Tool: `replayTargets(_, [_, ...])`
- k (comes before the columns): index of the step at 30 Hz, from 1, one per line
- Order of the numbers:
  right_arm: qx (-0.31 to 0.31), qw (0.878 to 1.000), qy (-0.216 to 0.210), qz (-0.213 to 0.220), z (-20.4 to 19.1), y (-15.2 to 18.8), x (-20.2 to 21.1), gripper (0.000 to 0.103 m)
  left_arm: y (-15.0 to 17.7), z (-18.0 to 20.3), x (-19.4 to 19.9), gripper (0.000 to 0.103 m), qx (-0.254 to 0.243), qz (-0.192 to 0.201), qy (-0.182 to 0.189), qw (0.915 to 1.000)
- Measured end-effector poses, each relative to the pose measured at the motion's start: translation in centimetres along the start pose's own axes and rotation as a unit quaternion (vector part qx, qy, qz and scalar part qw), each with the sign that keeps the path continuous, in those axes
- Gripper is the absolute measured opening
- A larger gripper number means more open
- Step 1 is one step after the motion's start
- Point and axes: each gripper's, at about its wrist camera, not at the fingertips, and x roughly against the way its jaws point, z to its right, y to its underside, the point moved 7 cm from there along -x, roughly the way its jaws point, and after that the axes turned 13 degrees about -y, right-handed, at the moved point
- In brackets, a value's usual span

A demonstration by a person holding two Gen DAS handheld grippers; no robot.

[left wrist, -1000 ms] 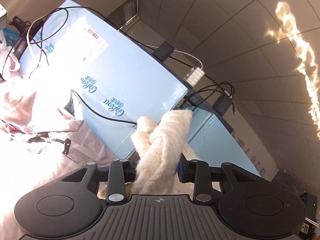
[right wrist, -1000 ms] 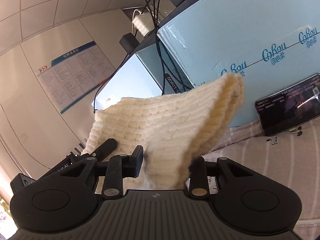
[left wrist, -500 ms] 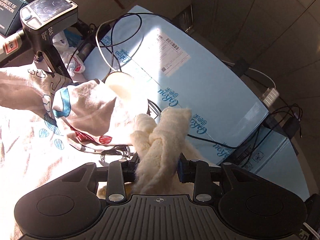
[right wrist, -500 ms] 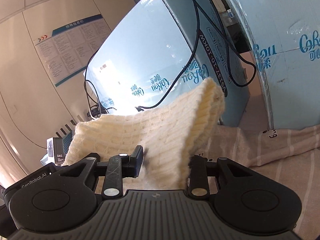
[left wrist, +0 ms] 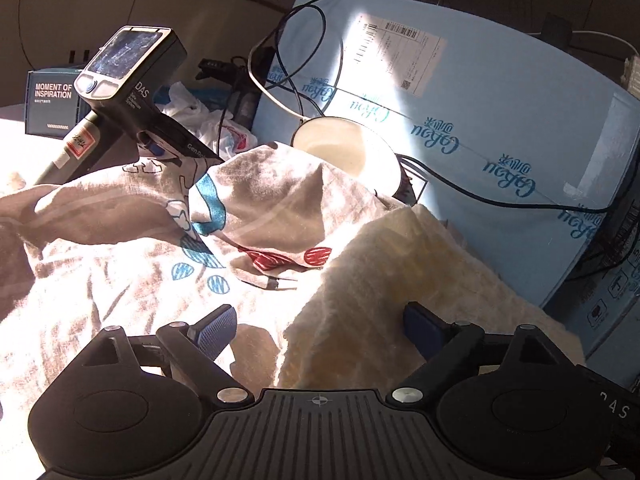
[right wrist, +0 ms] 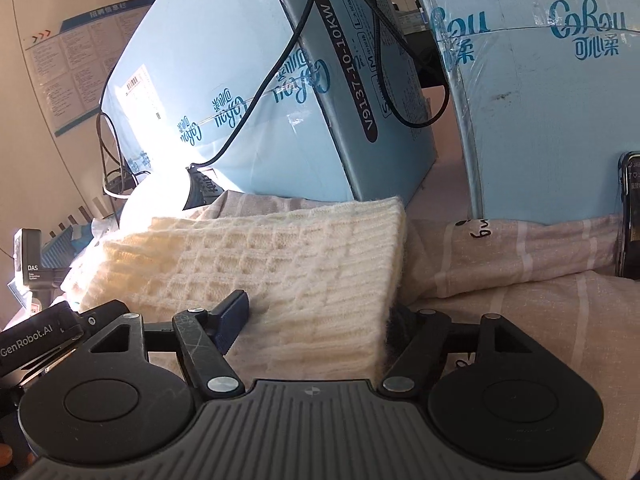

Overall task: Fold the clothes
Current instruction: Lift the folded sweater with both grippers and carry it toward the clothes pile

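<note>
Where the left wrist view looks forward, the left tool (left wrist: 316, 326) has just been opening and stands released; the cream knitted sweater (left wrist: 420, 264) lies between and past its pads, draped on a printed sheet (left wrist: 120, 264), probably just laid down to finish a fold. Blue boxes (left wrist: 500, 128) stand at the far right.

From the right wrist view, the right tool (right wrist: 316, 320) has likewise just been opening. Its pads are clear of the folded sweater (right wrist: 288, 256), which rests flat on striped bedding (right wrist: 520, 304) before blue boxes (right wrist: 248, 92).
</note>
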Motion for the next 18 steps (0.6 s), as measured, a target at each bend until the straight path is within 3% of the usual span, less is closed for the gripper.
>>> replayTargets(3, [-0.006, 1.0, -0.002, 0.006, 0.2, 0.1, 0.5, 0.084, 0.0, -0.3, -0.1, 0.098, 0.007, -0.005, -0.004, 1.0])
replayTargets(8, [-0.01, 1.0, 0.007, 0.027, -0.2, -0.7, 2.5, 0.088, -0.4, -0.2, 0.9, 0.099, 0.028, 0.01, 0.01, 0.9995])
replayTargets(13, [0.017, 0.999, 0.009, 0.037, -1.8, -0.8, 6.0, 0.092, -1.4, 0.6, 4.2, 0.099, 0.028, 0.08, 0.034, 0.9958])
replayTargets(18, [0.049, 0.999, 0.008, 0.019, -3.5, -0.6, 10.1, 0.098, -1.5, 2.2, 8.1, 0.102, -0.017, 0.146, 0.052, 0.9878])
